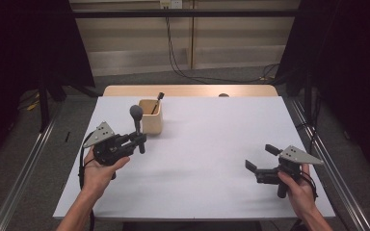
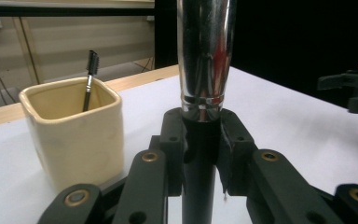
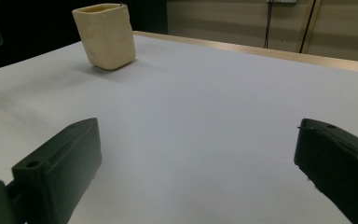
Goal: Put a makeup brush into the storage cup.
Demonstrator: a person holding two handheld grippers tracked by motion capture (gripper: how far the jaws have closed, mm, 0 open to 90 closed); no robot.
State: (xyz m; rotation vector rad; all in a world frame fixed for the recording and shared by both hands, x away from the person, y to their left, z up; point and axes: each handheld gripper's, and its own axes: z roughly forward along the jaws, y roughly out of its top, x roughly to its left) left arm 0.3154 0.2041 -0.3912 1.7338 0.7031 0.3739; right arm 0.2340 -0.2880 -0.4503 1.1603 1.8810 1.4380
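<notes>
Black left tool (image 1: pixel 139 139) grips an upright brush (image 1: pixel 137 121); right tool (image 1: pixel 260 158) hovers wide open

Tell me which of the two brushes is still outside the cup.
The big brush with the chrome ferrule, clamped upright in the left tool; the thin black one already stands in the cream cup.

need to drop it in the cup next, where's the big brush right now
The big brush stands upright in the left gripper, clamped by its black handle, at the high view's left, just in front of the cream cup.
</notes>
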